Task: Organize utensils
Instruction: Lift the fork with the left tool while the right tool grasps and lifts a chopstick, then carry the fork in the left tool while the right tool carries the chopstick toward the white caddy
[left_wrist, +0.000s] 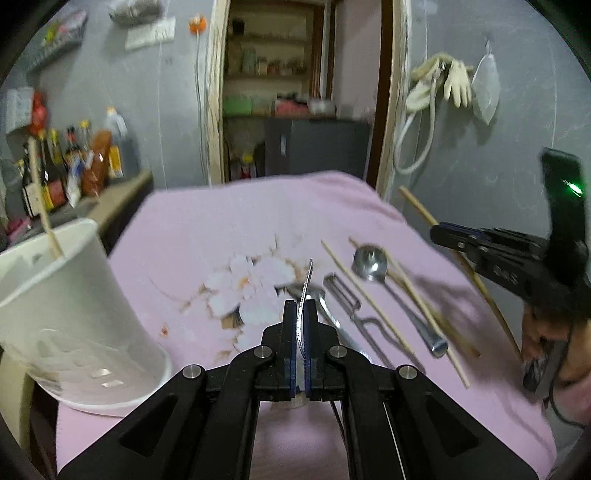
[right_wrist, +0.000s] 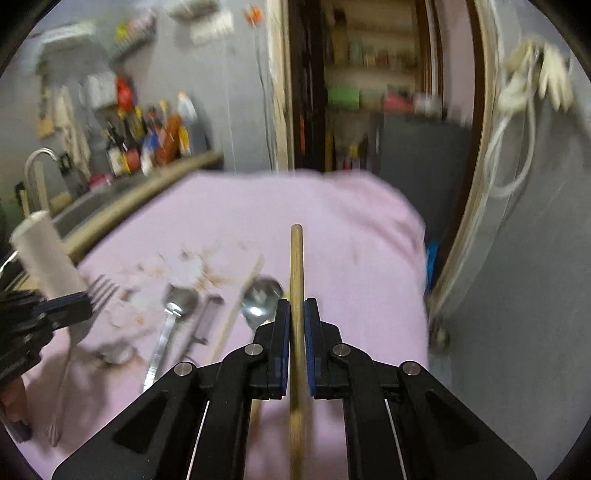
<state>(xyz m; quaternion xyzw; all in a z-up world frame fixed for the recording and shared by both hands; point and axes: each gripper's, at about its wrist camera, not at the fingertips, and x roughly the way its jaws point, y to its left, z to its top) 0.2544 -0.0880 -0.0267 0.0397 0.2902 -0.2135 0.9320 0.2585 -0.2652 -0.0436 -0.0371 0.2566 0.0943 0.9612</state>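
Note:
My left gripper (left_wrist: 302, 306) is shut on a metal fork (left_wrist: 307, 280), seen edge-on above the pink cloth (left_wrist: 207, 229). From the right wrist view the same left gripper (right_wrist: 85, 305) shows at the left edge with the fork's tines (right_wrist: 101, 290) sticking out. My right gripper (right_wrist: 296, 306) is shut on a wooden chopstick (right_wrist: 296, 258) that points away over the cloth. It also shows in the left wrist view, where the right gripper (left_wrist: 439, 234) lifts the chopstick (left_wrist: 419, 208). A white utensil holder (left_wrist: 74, 295) stands at the left with one chopstick (left_wrist: 44, 206) in it.
On the cloth lie a spoon (left_wrist: 369, 262), a peeler (left_wrist: 343, 291), loose chopsticks (left_wrist: 365, 299) and another spoon (right_wrist: 177, 299). Sauce bottles (left_wrist: 74, 166) line a counter at the left. A doorway (left_wrist: 295, 92) is behind, and gloves (left_wrist: 456, 83) hang on the wall.

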